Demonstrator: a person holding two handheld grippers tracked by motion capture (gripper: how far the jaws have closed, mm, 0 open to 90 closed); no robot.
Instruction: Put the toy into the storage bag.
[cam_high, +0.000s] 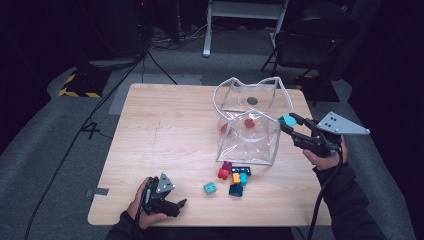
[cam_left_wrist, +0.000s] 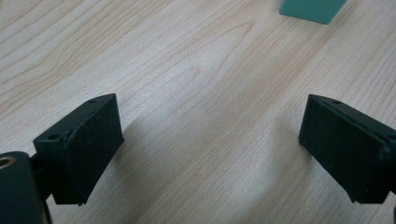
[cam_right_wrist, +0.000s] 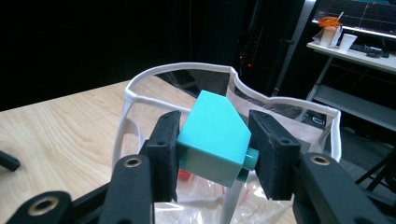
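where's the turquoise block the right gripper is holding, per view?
High view: turquoise block right of centre, at the clear bag's right rim, in the right gripper.
Left gripper view: not that block.
Right gripper view: centre, clamped between the pads.
Shared landmark: the bag's white rim.

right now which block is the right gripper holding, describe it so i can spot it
Start at the clear bag on the right half of the wooden table. At its right rim, the right gripper is shut on a turquoise block, lifted above the opening. Unlike the blocks lying on the table before the bag, it is off the table.
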